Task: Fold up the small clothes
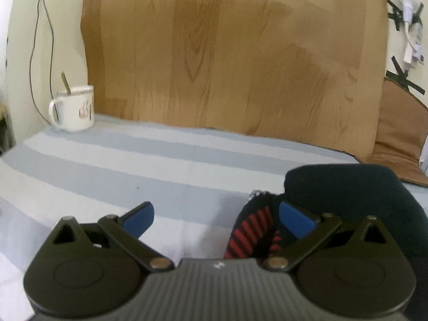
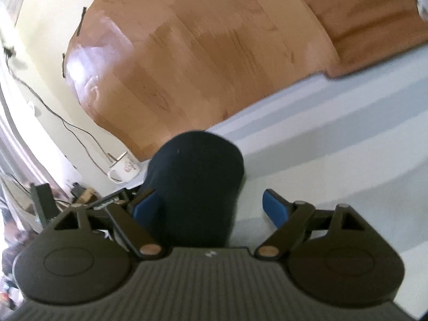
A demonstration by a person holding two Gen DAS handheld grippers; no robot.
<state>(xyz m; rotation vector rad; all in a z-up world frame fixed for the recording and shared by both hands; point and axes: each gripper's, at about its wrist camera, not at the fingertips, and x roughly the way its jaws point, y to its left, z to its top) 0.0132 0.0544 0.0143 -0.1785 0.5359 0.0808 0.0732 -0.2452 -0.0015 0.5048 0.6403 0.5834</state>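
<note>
A dark navy sock [image 1: 355, 195] with a red-and-black striped part [image 1: 251, 230] lies on the blue-and-white striped cloth [image 1: 133, 165]. My left gripper [image 1: 216, 219] is open; its right blue pad [image 1: 294, 222] lies against the sock's striped part, the left pad [image 1: 139, 219] over bare cloth. In the right wrist view the same navy sock [image 2: 195, 182] runs up between the open jaws of my right gripper [image 2: 214, 208], close to the left pad [image 2: 147, 208]; the right pad [image 2: 275, 208] stands apart from it.
A white enamel mug [image 1: 75, 109] with a spoon stands at the cloth's far left corner, also in the right wrist view [image 2: 124, 169]. A wood-grain board [image 1: 227, 53] rises behind the surface. A brown cushion [image 1: 398, 133] is at the right. Cables hang on the wall.
</note>
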